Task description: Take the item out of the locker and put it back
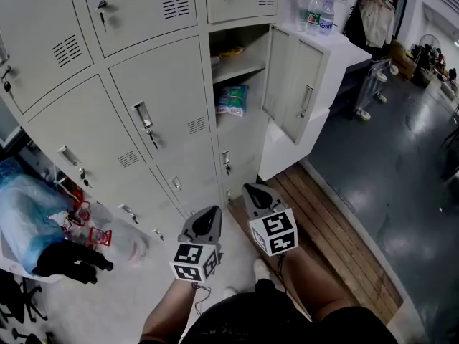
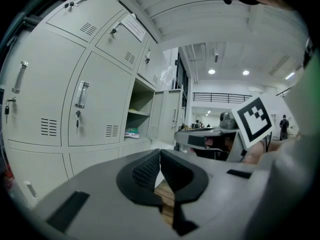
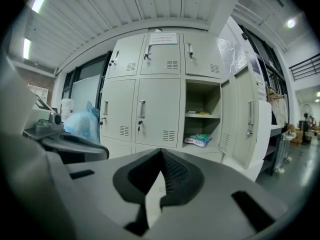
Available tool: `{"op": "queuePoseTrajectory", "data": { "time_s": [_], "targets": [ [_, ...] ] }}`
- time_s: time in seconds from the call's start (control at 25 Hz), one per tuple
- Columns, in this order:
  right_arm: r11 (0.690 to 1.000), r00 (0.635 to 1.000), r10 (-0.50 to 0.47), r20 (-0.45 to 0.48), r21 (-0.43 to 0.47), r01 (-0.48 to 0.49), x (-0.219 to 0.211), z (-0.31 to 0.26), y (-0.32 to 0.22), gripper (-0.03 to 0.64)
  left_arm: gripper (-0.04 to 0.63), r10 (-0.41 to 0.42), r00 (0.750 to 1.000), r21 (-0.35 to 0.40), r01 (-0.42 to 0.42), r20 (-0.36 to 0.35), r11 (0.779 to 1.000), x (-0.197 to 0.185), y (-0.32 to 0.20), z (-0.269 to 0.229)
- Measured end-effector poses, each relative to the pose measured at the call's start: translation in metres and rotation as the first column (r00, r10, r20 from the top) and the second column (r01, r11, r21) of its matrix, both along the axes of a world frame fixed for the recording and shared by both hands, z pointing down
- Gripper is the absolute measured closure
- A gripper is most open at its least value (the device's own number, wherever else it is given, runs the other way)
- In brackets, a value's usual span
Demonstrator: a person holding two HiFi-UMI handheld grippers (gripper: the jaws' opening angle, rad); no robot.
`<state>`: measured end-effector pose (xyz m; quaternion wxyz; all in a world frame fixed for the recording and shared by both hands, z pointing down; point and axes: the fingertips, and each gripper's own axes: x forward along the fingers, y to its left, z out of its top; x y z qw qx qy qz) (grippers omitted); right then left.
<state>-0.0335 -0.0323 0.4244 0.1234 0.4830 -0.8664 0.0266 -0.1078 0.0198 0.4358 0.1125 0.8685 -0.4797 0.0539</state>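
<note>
The left gripper (image 1: 212, 212) and the right gripper (image 1: 252, 189) are held low, well in front of the open locker (image 1: 249, 131). Both pairs of jaws are shut tight, and nothing is held in either.

The blue and green packet (image 1: 232, 99) is seen lying on the floor of the open locker, under its shelf (image 1: 240, 67).

Some things could go wrong. If the jaws are not opened first, the packet would only be pushed to the back. The packet looks soft, so it could be squashed by a hard squeeze or dropped by a weak one. The shelf is close above the packet, so it could be bumped if a gripper is lifted too soon. A yellow thing (image 1: 231, 51) on that shelf could be knocked off.

The door (image 1: 295, 84) is swung out on the right side of the open locker, and its edge could be hit. To the left, only closed lockers (image 1: 154, 92) are found. Plenty of room is left straight in front, above the wooden boards (image 1: 323, 224).
</note>
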Motion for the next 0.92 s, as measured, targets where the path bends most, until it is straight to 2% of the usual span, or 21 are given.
{"op": "queuePoseTrajectory", "data": {
  "time_s": [0.92],
  "targets": [
    [1.0, 1.0, -0.003, -0.015, 0.001, 0.003, -0.015, 0.0, 0.012, 0.617, 0.591, -0.004, 1.0, 0.0, 0.004, -0.012, 1.0, -0.016, 0.013, 0.002]
  ]
}}
